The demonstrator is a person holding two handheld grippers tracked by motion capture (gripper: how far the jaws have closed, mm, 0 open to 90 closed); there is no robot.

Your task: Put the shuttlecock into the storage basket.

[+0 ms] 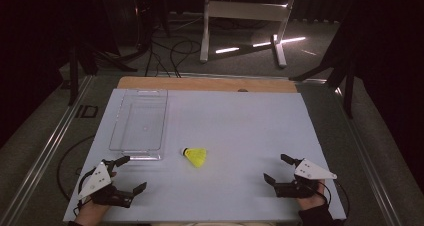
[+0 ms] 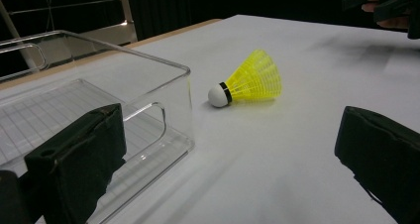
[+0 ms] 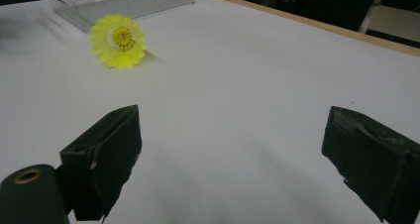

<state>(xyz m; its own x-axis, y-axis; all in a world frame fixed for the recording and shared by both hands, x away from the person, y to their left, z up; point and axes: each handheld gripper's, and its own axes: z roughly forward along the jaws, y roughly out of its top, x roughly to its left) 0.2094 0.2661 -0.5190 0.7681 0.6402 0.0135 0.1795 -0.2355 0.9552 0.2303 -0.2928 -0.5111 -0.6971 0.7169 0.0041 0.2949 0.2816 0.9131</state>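
A yellow shuttlecock lies on its side near the middle of the white table, its white cork tip pointing left toward a clear plastic tray. My left gripper rests at the table's front left, jaws wide apart, nothing between them. My right gripper sits at the front right, also open and empty. Both stand well short of the shuttlecock.
The clear tray's near corner stands just beside my left gripper's left jaw. A wooden strip edges the table's far side. Beyond it, a white metal frame and cables lie on the dark floor.
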